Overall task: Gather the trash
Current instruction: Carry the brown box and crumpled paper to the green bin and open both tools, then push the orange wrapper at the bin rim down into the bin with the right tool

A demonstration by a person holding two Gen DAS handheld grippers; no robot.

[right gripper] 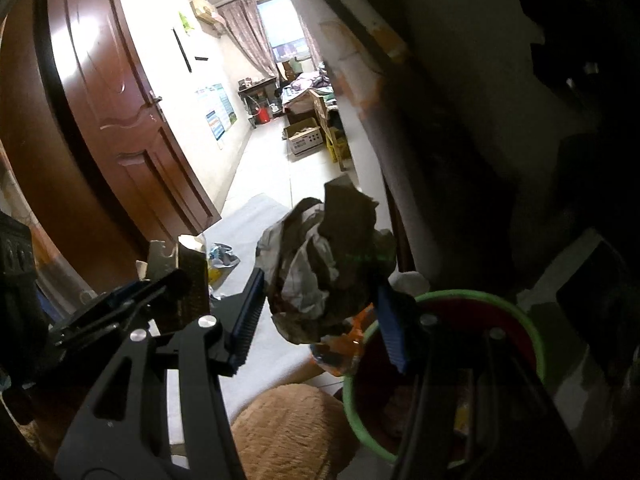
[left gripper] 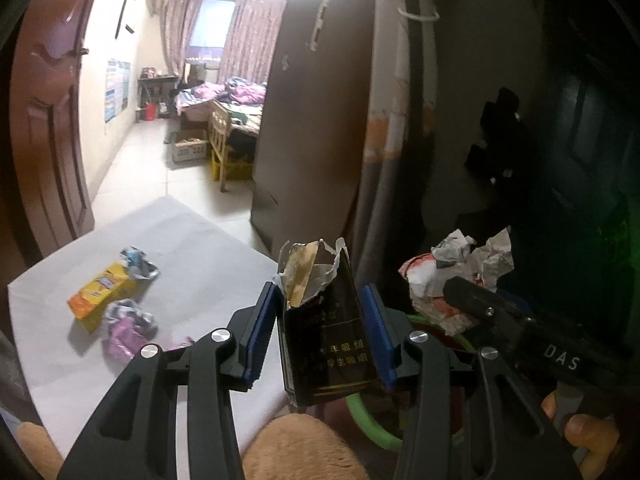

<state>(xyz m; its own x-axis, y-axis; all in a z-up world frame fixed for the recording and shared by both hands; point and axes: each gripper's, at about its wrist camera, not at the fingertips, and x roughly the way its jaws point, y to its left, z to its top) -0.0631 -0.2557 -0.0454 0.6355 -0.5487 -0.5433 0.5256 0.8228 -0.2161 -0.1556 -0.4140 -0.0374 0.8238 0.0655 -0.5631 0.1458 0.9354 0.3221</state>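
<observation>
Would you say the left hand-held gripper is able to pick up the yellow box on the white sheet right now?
Probably not yet: the left hand-held gripper holds a torn black cigarette pack between its pads. The yellow box lies unobstructed on the sheet.

Pack: glossy black card, torn foil lining at top. Wad: crumpled matt paper, creased. Pads: ribbed blue rubber, set on matt black plastic fingers with bright metal screws. Bin: smooth green plastic rim. Sheet: matt white, smooth. Box: printed yellow card. Door: varnished brown wood, glossy. Cushion: tan, fuzzy cloth.
</observation>
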